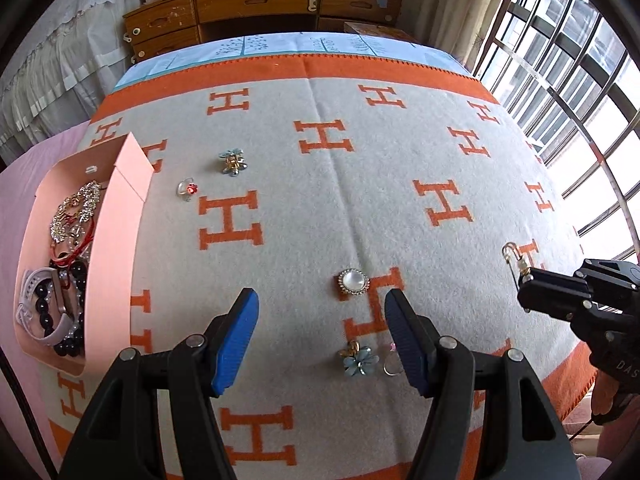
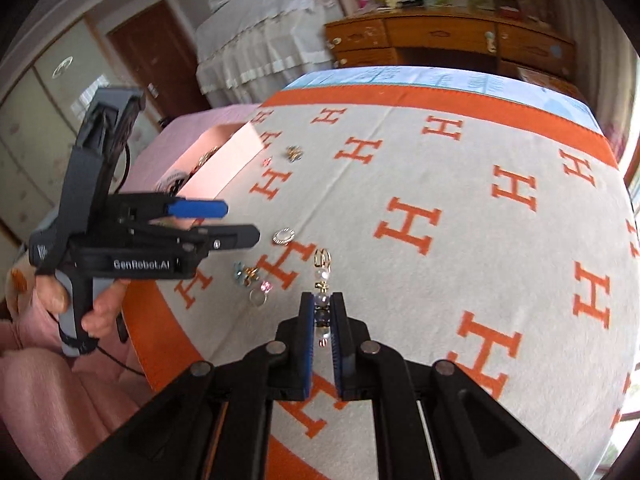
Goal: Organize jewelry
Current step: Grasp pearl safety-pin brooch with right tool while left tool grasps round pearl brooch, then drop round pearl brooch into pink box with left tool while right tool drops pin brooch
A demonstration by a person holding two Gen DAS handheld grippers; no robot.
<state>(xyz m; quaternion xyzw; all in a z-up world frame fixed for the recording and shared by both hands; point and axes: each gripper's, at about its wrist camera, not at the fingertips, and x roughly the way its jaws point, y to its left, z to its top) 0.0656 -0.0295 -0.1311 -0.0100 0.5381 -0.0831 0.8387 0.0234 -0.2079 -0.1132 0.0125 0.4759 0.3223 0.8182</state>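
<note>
mid-carry: right gripper [image 2: 323, 322] clamped on a beaded pin [image 2: 322, 276], lifted off the blanket [image 1: 400, 152], well right of the pink box [image 1: 116, 248]. left gripper [image 1: 320, 320] wide, empty, over the pearl brooch [image 1: 353, 281]. next, probably: across to the box, then release inside.

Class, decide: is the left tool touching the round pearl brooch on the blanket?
Apart. The left wrist view shows the left tool open above the blanket, with bare fabric between both blue pads and the pearl brooch, which lies beyond the tips.
</note>
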